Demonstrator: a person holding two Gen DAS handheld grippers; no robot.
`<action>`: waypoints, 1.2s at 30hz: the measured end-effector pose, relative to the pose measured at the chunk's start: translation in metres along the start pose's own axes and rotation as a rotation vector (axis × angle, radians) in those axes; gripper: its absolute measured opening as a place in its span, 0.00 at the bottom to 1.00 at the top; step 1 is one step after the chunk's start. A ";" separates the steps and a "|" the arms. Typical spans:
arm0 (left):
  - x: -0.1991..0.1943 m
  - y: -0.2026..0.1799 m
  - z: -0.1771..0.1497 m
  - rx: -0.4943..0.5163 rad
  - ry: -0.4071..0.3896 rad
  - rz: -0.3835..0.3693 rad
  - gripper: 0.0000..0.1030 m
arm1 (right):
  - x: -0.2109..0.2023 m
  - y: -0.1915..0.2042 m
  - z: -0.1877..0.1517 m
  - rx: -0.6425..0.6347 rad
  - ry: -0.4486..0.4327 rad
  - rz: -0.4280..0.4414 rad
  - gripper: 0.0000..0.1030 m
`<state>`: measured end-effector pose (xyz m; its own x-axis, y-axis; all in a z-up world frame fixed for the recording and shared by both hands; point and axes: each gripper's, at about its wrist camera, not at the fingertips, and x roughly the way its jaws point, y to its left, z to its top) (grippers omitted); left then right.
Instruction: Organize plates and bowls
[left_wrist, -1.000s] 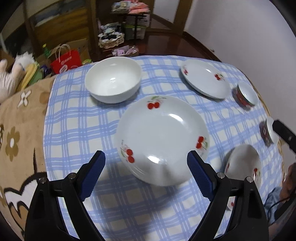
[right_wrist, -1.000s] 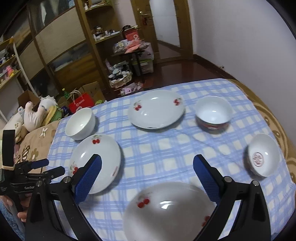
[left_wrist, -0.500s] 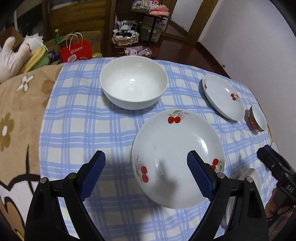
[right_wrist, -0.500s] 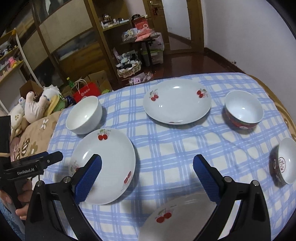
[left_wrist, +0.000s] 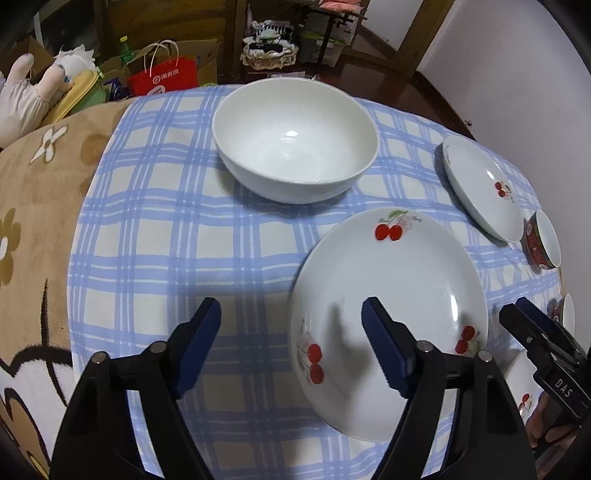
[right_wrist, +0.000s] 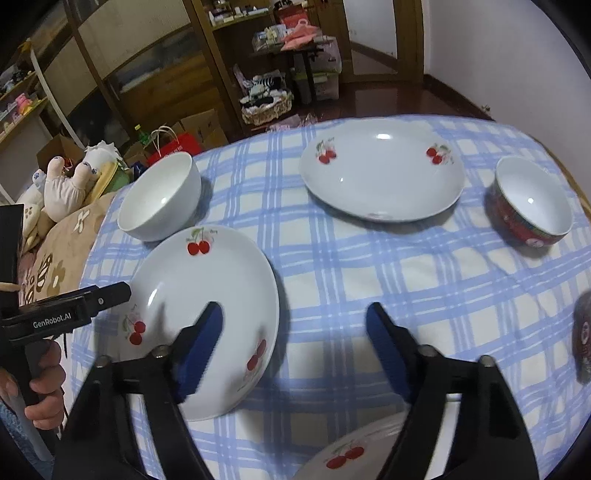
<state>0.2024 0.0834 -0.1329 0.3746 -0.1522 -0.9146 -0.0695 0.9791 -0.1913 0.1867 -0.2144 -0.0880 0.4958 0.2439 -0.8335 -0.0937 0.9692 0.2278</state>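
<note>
A white cherry-print plate (left_wrist: 391, 302) lies on the blue checked tablecloth (left_wrist: 192, 236); it also shows in the right wrist view (right_wrist: 207, 295). My left gripper (left_wrist: 291, 343) is open, its right finger over the plate's left part, its left finger over bare cloth. A plain white bowl (left_wrist: 295, 136) stands behind it. My right gripper (right_wrist: 295, 343) is open and empty, its left finger over the same plate's right side. A second cherry plate (right_wrist: 380, 177) and a red-sided bowl (right_wrist: 532, 203) stand farther back. A third cherry plate (right_wrist: 347, 450) lies under the right gripper.
Another small bowl (right_wrist: 583, 339) shows blurred at the right edge. The left gripper's body (right_wrist: 70, 314) and hand sit at the table's left side. A flowered brown blanket (left_wrist: 40, 192), plush toys (right_wrist: 70, 184), a red bag (left_wrist: 162, 77) and shelves lie beyond the table.
Both grippers moved left and forward across the table. The cherry plate shifted right in the left view and nearer in the right view. Jaws stayed open.
</note>
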 end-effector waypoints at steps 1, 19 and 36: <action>0.002 0.002 0.000 -0.009 0.008 -0.003 0.68 | 0.003 -0.002 0.000 0.013 0.006 0.007 0.73; 0.029 -0.005 -0.003 0.064 0.105 -0.013 0.25 | 0.036 0.013 -0.015 0.017 0.117 0.084 0.12; 0.028 -0.016 -0.006 0.111 0.026 0.008 0.23 | 0.039 0.001 -0.022 0.069 0.105 0.151 0.10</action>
<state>0.2088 0.0627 -0.1575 0.3499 -0.1461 -0.9253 0.0308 0.9890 -0.1445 0.1865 -0.2030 -0.1312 0.3871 0.3923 -0.8344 -0.0988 0.9174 0.3855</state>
